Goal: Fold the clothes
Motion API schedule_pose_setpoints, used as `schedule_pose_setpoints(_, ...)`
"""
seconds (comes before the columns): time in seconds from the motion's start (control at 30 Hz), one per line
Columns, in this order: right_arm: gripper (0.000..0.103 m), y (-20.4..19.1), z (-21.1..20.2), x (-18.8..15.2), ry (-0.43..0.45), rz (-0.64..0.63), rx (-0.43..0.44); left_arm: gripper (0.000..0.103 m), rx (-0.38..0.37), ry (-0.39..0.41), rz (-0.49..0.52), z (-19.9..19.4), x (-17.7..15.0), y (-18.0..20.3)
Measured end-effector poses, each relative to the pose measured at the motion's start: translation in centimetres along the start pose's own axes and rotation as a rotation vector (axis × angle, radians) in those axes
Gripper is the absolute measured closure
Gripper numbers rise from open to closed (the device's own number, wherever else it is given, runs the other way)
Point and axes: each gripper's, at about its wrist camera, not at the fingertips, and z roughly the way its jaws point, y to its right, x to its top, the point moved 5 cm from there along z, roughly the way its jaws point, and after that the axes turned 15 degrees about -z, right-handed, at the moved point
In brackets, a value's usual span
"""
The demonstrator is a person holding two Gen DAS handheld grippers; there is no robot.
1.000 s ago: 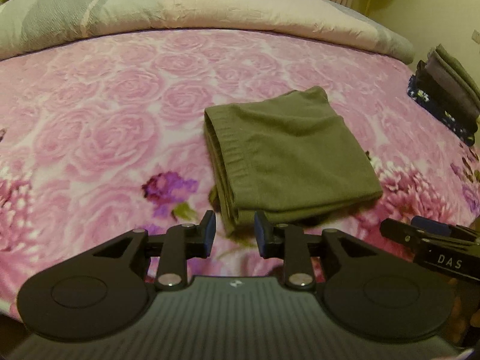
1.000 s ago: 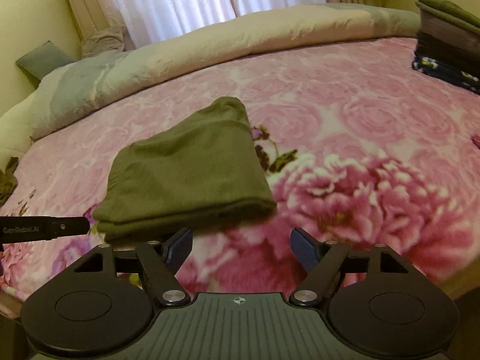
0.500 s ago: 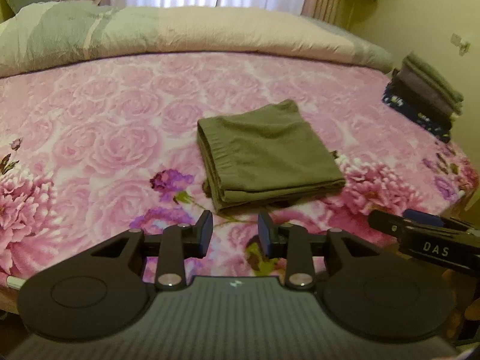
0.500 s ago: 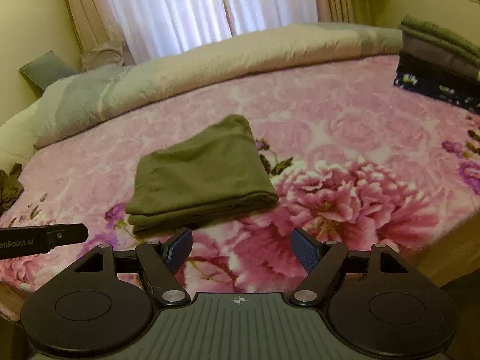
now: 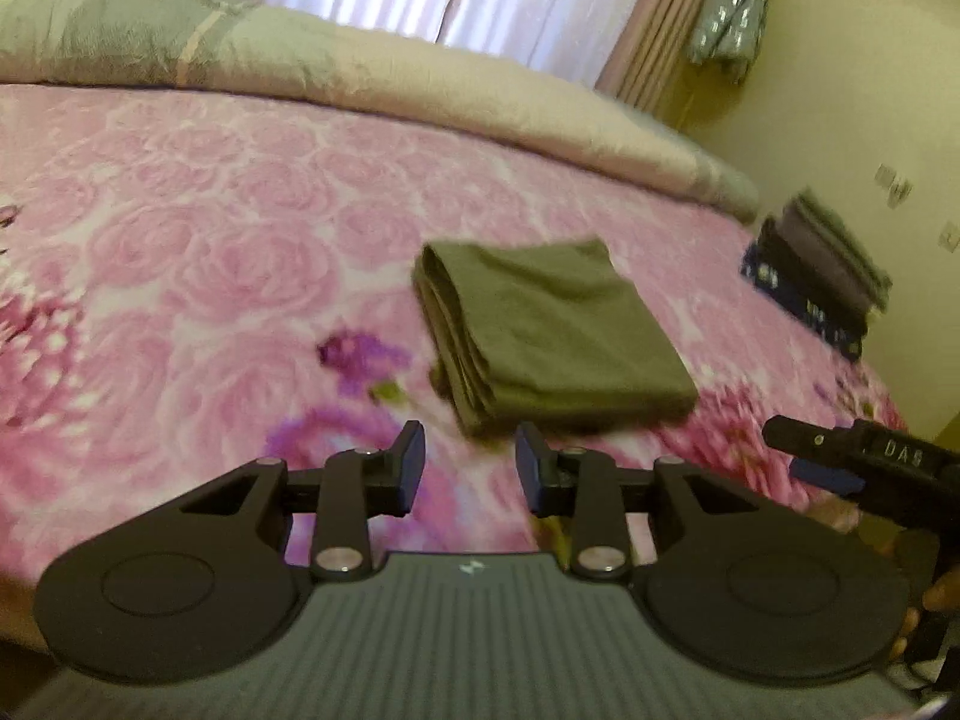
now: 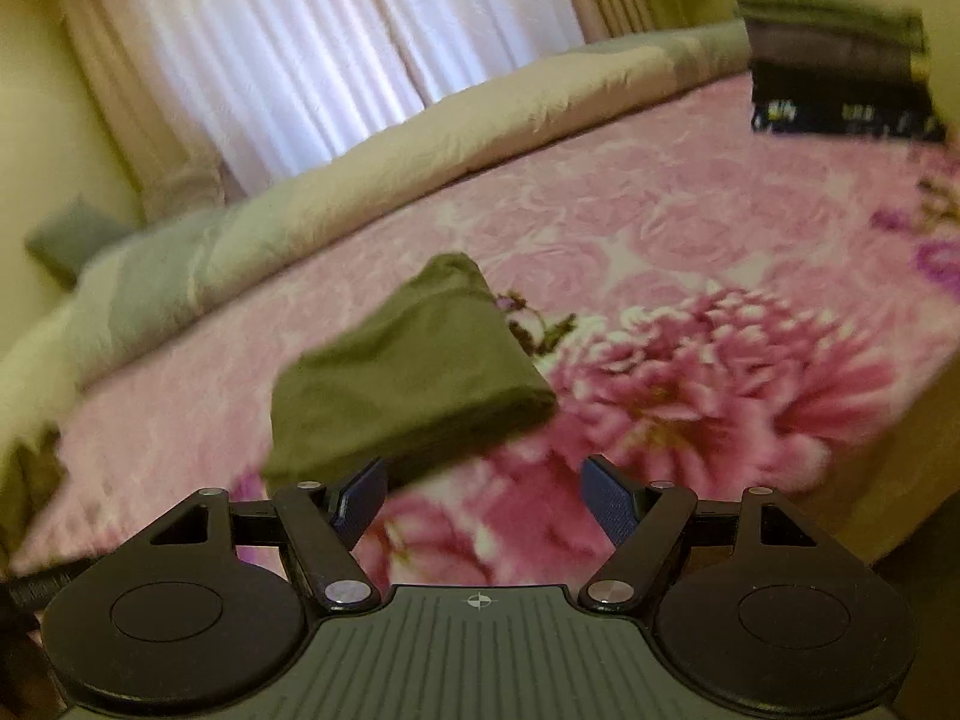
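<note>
Both grippers have drawn back from the olive garment (image 5: 552, 330), and it lies folded flat on the floral bedspread (image 5: 180, 276). Left gripper (image 5: 470, 459) and right gripper (image 6: 483, 501) hover spread and empty, apparently clearing the finished fold.

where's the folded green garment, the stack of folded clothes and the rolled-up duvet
folded green garment (image 5: 558, 324), left wrist view, middle of its top layer
stack of folded clothes (image 6: 840, 84), right wrist view, its near side
rolled-up duvet (image 5: 372, 78), left wrist view, its beige middle stretch
</note>
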Motion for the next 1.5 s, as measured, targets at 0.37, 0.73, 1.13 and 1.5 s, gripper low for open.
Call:
schedule_pose_setpoints(0.37,0.028,2.4,8.7,7.2,0.033,0.040,-0.131,0.078,-0.071,-0.202,-0.012,12.6,12.2,2.0)
schedule_pose_setpoints(0.73,0.028,9.1,4.3,6.3,-0.236,0.817,-0.256,0.076,-0.033,-0.595,0.187,19.7,18.8,11.9)
schedule_pose_setpoints(1.13,0.045,6.7,4.0,1.9,-0.100,1.332,-0.400,0.075,-0.129,-0.861,0.453,29.1,18.0,15.9)
schedule_pose_setpoints(1.5,0.059,6.8,6.7,-0.8,0.015,1.567,-0.418,0.072,-0.169,-1.029,0.323,34.8,16.4,17.1)
